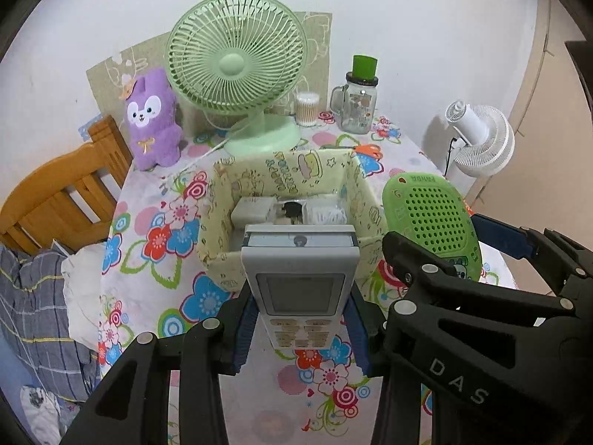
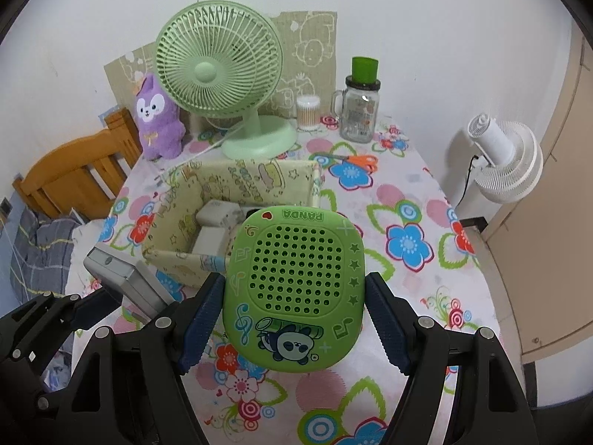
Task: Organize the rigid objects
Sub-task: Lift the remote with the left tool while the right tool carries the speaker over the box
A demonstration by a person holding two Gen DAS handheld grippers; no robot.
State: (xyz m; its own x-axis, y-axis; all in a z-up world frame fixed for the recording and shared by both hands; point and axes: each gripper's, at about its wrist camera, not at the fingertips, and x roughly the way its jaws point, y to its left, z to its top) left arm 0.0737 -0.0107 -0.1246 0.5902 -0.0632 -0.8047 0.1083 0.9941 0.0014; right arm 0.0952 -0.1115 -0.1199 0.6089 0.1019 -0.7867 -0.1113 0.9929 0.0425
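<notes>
The grey remote control point(image 1: 300, 282) sits at the lower centre of the frame, clamped in the left tool point(image 1: 300, 330) above the yellow fabric box point(image 1: 281, 178). The right tool point(image 2: 292, 319) grips the green panda case point(image 2: 296, 285) by its sides. Both loads hang close together over the flowered tabletop point(image 2: 407, 222), so they could knock each other, or catch the soft box wall and tip it.

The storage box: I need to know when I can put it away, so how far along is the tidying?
Partly done. The storage box already holds a few small white and dark items. In hand: the left tongs grip a remote control, and the right tongs grip a green panda case, both above the table. Left: the orange scissors lie outside.
</notes>
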